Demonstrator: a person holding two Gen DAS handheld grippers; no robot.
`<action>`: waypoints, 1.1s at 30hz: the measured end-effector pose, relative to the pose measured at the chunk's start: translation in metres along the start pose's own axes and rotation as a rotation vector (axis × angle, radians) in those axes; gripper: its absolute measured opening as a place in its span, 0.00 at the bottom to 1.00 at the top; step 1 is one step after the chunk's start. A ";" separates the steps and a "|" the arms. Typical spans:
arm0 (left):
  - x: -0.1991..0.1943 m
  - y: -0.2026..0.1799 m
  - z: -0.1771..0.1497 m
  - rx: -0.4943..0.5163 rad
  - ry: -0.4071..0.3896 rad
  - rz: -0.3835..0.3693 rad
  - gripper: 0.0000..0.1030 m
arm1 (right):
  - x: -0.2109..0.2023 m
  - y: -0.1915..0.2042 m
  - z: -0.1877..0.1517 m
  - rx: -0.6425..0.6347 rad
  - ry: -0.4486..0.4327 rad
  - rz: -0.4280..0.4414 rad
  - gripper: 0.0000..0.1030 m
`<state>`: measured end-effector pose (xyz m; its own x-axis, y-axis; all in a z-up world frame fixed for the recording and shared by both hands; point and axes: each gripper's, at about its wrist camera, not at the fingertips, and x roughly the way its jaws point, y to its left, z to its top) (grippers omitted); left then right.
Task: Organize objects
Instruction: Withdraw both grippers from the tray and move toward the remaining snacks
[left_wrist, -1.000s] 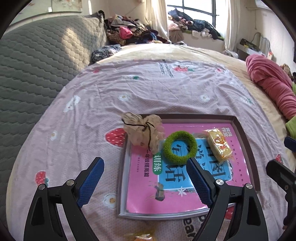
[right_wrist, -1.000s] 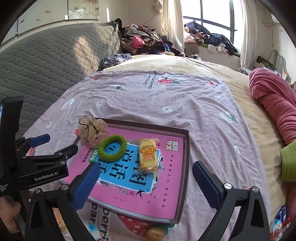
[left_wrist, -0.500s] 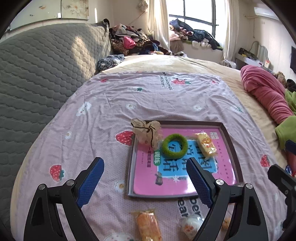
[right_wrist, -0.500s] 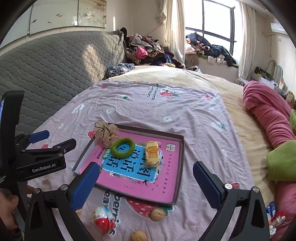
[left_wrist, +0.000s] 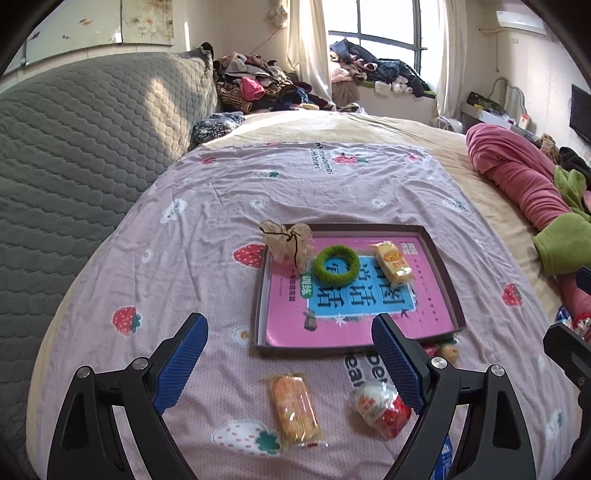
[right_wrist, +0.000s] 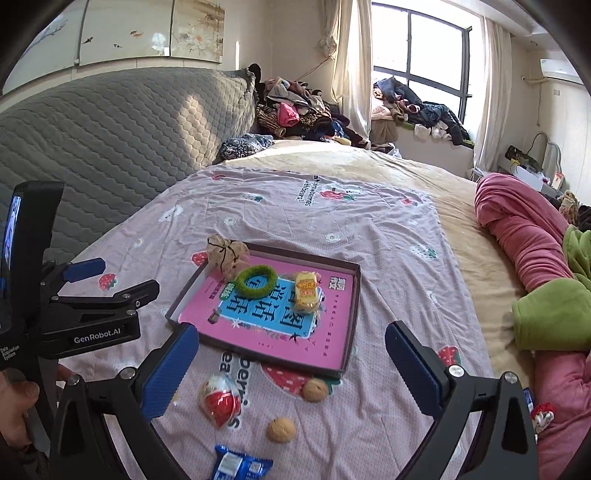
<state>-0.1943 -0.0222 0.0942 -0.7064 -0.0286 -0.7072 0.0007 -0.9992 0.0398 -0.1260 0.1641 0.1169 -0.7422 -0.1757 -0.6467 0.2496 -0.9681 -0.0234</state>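
Left gripper (left_wrist: 290, 360) gapes wide w/ nothing between its blue pads; right gripper (right_wrist: 291, 367) same, wide and empty. Both hang over the strawberry-print sheet (left_wrist: 221, 206). Shallow tray (right_wrist: 356, 291) at 12 o'clock holds book, green hair ring (right_wrist: 256, 281), beige scrunchie (right_wrist: 226, 254) on its corner, yellow snack pack (right_wrist: 306, 291). Near the pads, loose on sheet: orange snack pack (left_wrist: 294, 410), wrapped egg toy (right_wrist: 218, 399), two walnuts (right_wrist: 281, 429).

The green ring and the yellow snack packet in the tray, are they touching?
Apart. The left wrist view shows a strip of the book cover between the green ring and the yellow snack packet.
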 end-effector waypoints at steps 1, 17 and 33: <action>-0.002 0.001 -0.001 0.001 0.001 0.001 0.88 | -0.002 0.000 -0.002 0.000 0.001 0.001 0.99; -0.032 0.005 -0.031 0.004 -0.005 -0.004 0.88 | -0.036 0.007 -0.033 -0.012 -0.009 -0.010 0.99; -0.028 0.010 -0.065 0.017 0.025 -0.010 0.88 | -0.033 0.015 -0.065 -0.024 0.014 -0.017 0.99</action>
<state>-0.1284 -0.0330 0.0681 -0.6887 -0.0192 -0.7248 -0.0190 -0.9988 0.0445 -0.0576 0.1674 0.0879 -0.7379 -0.1568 -0.6564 0.2523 -0.9662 -0.0527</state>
